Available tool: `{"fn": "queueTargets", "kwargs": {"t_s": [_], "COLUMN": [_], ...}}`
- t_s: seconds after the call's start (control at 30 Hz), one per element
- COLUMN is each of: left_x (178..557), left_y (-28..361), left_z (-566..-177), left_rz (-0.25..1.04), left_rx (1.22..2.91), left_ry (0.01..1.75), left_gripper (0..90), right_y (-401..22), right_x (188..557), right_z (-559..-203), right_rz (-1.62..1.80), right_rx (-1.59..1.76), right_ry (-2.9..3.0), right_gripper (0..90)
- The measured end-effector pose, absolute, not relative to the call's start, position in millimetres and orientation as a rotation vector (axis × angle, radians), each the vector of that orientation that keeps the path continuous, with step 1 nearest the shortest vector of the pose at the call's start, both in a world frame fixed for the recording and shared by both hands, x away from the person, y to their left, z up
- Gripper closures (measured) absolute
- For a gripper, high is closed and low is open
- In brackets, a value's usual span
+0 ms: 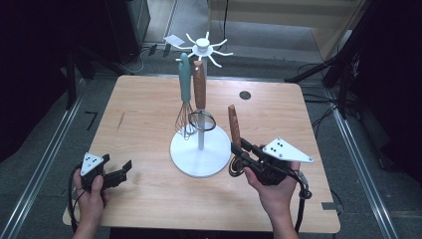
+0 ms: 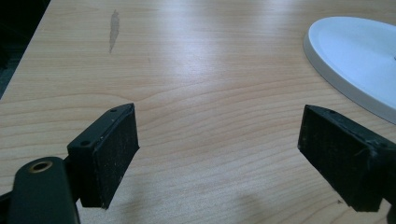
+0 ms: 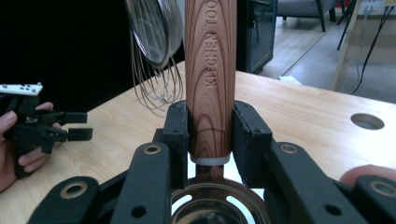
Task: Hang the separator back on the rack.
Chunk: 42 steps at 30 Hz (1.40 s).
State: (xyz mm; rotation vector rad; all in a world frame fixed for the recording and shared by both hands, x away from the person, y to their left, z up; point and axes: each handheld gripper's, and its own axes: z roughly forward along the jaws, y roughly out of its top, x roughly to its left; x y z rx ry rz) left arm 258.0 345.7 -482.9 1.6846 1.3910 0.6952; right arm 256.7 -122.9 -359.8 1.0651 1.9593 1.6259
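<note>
Wooden table (image 1: pixel 149 119): white rack stand (image 1: pixel 200 158) sits centre, toward the near edge, bearing a teal-handled whisk (image 1: pixel 185 94) and a wood-handled strainer (image 1: pixel 200 99). Right gripper (image 3: pixel 211 135) clamped on a wood-handled utensil (image 3: pixel 210 70), upright, near the right edge. Left gripper (image 2: pixel 217 154) gapes wide, nothing between pads, near-left corner.

Left gripper (image 1: pixel 123 171) low at table's left, jaws wide apart, nothing between. Right gripper (image 1: pixel 239 152) raised at right, jaws clamped on wooden handle (image 1: pixel 234 125), held upright.
</note>
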Motion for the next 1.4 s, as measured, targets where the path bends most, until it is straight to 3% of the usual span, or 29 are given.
{"fn": "queueTargets", "kwargs": {"t_s": [1.4], "left_x": [258.6], "left_y": [344.4], "left_z": [-483.2], "left_rz": [0.707], "left_rx": [1.685], "left_ry": [1.402], "left_gripper": [13.4], "right_y": [-101.8], "right_x": [266.1], "right_z": [-320.3], "right_rz": [1.714], "right_rx": [0.971], "right_ry": [1.862], "right_gripper": [70.6]}}
